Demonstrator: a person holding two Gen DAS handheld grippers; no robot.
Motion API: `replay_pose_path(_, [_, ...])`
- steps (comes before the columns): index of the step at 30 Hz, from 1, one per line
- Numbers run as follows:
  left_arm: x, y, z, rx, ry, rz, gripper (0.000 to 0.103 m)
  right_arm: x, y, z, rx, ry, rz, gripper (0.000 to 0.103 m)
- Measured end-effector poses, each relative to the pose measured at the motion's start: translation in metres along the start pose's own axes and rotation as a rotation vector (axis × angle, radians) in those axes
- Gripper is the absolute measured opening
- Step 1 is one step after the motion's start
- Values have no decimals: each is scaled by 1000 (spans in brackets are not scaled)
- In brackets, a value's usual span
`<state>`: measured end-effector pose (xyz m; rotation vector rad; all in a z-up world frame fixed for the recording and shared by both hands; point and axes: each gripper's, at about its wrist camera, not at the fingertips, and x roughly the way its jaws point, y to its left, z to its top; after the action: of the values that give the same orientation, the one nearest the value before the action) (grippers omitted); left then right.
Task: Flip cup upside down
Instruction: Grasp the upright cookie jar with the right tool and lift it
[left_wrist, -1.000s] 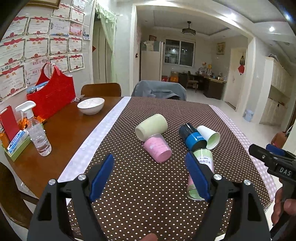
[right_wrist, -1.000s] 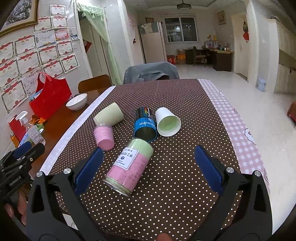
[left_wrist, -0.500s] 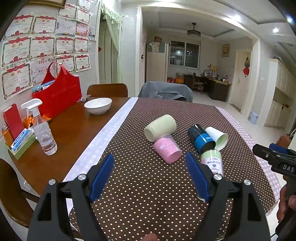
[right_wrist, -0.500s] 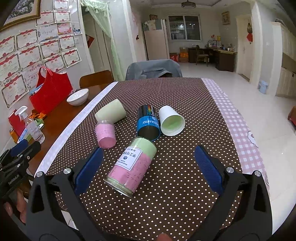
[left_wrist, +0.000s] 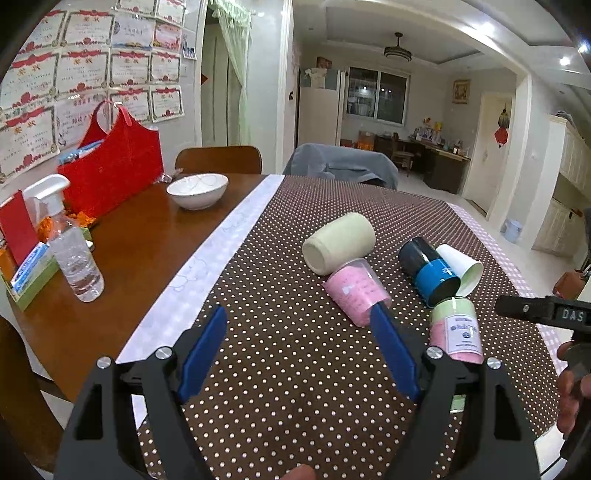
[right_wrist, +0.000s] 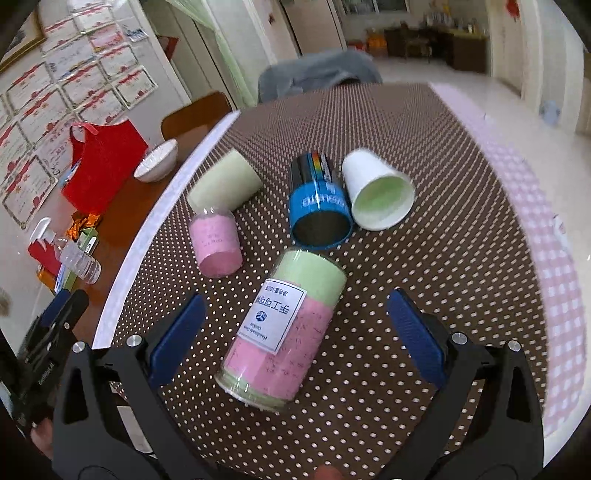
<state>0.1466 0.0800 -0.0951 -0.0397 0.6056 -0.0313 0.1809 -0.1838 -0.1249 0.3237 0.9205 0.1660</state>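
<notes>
Several cups lie on their sides on the brown dotted cloth: a pale green cup, a small pink cup, a blue and black cup, a white paper cup and a tall pink-and-green labelled cup. My left gripper is open and empty, near the pink cup. My right gripper is open, its jaws on either side of the tall labelled cup, apart from it.
On the bare wood at the left stand a white bowl, a red bag, a spray bottle and a small box tray. Two chairs stand at the table's far end.
My left gripper has shifted left and forward, so the cups now sit further right. My right gripper has tilted down and moved closer over the tall labelled cup.
</notes>
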Motion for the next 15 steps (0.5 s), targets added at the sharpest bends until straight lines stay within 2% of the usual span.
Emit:
replay_pose_path(6, [23,1,1,-3,31,-12,79,32,-9,6,76,106,19,97])
replay_pose_path(15, [35,-1,-3,-6,54,-40,79,64,-5,10,134,224,48,97])
